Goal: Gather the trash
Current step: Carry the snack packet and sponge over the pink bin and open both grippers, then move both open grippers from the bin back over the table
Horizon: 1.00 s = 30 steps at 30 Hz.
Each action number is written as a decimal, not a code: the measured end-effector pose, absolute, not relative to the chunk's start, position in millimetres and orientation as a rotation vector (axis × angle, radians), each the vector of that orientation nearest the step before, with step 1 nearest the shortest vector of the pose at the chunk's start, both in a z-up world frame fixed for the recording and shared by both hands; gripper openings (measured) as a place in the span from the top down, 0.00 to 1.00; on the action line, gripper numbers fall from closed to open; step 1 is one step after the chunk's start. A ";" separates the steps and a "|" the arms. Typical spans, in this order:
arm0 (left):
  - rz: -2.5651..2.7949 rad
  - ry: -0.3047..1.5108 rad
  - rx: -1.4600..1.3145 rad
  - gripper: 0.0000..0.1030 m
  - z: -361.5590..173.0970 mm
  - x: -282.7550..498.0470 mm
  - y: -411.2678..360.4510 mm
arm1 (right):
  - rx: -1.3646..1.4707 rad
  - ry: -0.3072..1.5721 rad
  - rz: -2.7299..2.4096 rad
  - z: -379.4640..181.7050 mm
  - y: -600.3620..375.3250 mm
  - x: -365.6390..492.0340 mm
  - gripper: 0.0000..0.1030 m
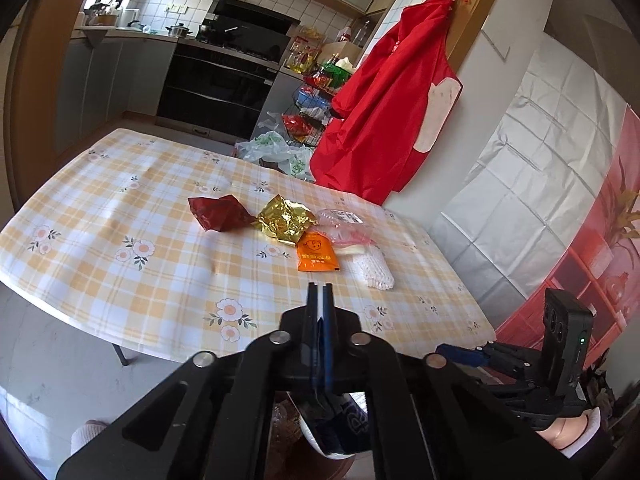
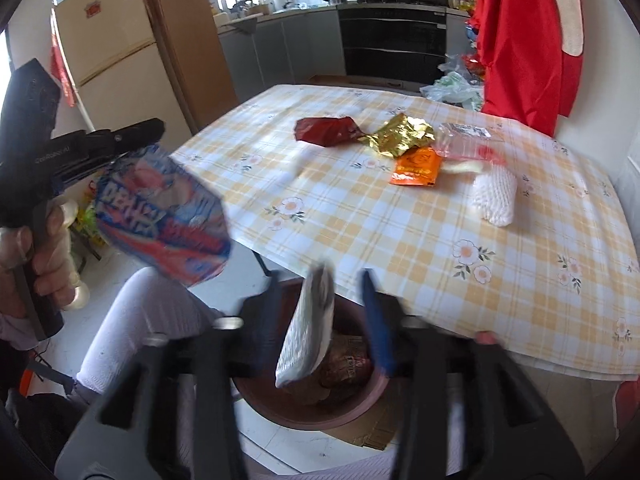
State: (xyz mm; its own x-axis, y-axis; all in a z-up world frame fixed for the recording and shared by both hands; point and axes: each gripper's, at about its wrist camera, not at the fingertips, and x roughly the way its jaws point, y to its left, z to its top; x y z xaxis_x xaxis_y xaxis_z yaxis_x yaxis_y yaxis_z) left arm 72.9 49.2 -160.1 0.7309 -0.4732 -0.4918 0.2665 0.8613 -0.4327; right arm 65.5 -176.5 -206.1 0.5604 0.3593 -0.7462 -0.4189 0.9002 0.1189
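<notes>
My left gripper [image 1: 320, 292] is shut on a blue, red and white snack wrapper [image 1: 340, 428], which hangs below the jaws; in the right wrist view the same wrapper [image 2: 164, 216] hangs from that gripper [image 2: 132, 136] at the left. My right gripper [image 2: 324, 280] is open, and a silver-white wrapper [image 2: 308, 332] is falling between its fingers over a brown bin [image 2: 348, 412] holding trash. On the checked table lie a dark red wrapper [image 1: 220, 214], a gold foil wrapper [image 1: 286, 220], an orange sachet [image 1: 316, 252], a clear plastic wrapper [image 1: 344, 224] and a white foam net [image 1: 372, 270].
The table [image 1: 120, 216] carries a yellow checked flowered cloth. A red apron [image 1: 384, 112] hangs at the wall past the table's far right. Plastic bags [image 1: 276, 152] and a wire rack stand on the floor behind. A cream fridge [image 2: 116, 40] stands at the left.
</notes>
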 end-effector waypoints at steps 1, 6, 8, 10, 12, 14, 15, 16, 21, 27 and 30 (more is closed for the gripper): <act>-0.418 0.637 -0.352 1.00 -162.1 73.9 48.7 | -0.078 0.857 0.452 -205.9 -176.5 65.4 0.39; -0.455 0.668 -0.352 1.00 -172.2 77.0 35.7 | -0.055 0.821 0.414 -197.7 -187.9 68.7 0.40; -0.465 0.671 -0.345 1.00 -173.3 77.8 29.7 | -0.041 0.808 0.396 -194.6 -194.9 71.1 0.40; -0.468 0.671 -0.345 1.00 -173.6 79.2 27.5 | -0.034 0.798 0.384 -192.0 -200.3 72.8 0.40; -0.459 0.670 -0.335 1.00 -172.9 80.0 27.2 | -0.032 0.784 0.363 -190.0 -206.2 73.5 0.37; -0.434 0.665 -0.315 1.00 -172.0 80.5 28.0 | -0.031 0.771 0.339 -188.1 -211.8 73.9 0.30; -0.416 0.661 -0.302 1.00 -171.6 80.5 28.6 | -0.031 0.766 0.327 -187.6 -213.5 74.8 0.26; -0.402 0.659 -0.290 1.00 -171.2 81.1 29.6 | -0.029 0.762 0.317 -187.4 -216.0 75.3 0.24; -0.324 0.652 -0.228 0.98 -171.9 82.2 36.0 | -0.030 0.744 0.263 -189.1 -224.8 76.8 0.07; -0.280 0.647 -0.187 0.69 -174.3 84.4 41.4 | -0.023 0.750 0.217 -194.5 -233.1 80.7 0.06; -0.266 0.647 -0.157 0.62 -175.5 87.0 39.3 | -0.020 0.756 0.199 -197.4 -236.4 84.6 0.06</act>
State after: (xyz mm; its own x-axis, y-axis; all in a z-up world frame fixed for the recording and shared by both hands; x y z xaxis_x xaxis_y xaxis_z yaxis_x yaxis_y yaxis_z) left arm 87.0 39.3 -175.5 0.7655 -0.2928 -0.5730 0.1956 0.9542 -0.2262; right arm 84.6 -236.4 -197.4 0.7098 0.1722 -0.6830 -0.1865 0.9810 0.0535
